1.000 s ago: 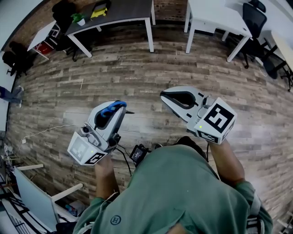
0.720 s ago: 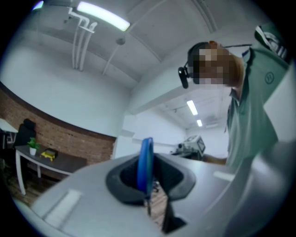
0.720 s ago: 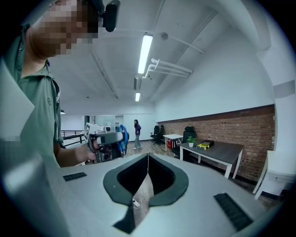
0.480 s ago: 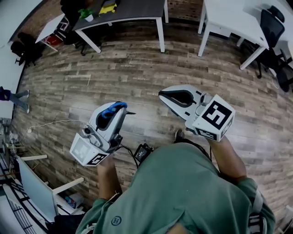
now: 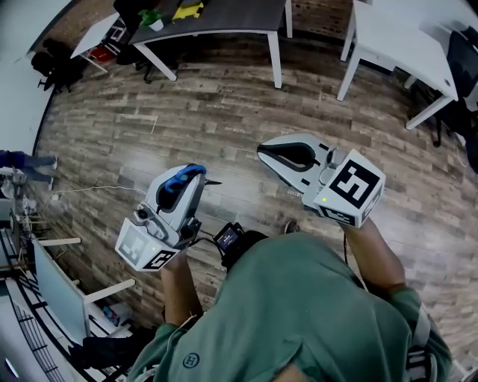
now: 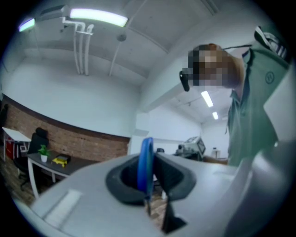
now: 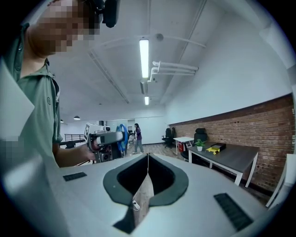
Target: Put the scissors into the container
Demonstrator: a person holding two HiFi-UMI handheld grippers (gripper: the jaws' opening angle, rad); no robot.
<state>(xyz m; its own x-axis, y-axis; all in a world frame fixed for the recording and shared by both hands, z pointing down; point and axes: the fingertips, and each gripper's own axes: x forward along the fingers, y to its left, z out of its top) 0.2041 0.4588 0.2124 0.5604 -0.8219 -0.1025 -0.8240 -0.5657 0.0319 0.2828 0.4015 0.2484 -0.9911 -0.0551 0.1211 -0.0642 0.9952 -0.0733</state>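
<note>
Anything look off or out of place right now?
Nothing spilled or damaged. One oddity: the left tool grips the blue-handled scissors over wooden floor, with no container in view. The right tool is shut and empty.

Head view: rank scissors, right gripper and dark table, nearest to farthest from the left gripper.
1. scissors: clamped in the left gripper itself.
2. right gripper: beside it, to the right, jaws together.
3. dark table: far off, at the top of the view.

Wood-plank floor under me w/ dark desk, white desk & chairs standing on it; thin white cable lies at left.
</note>
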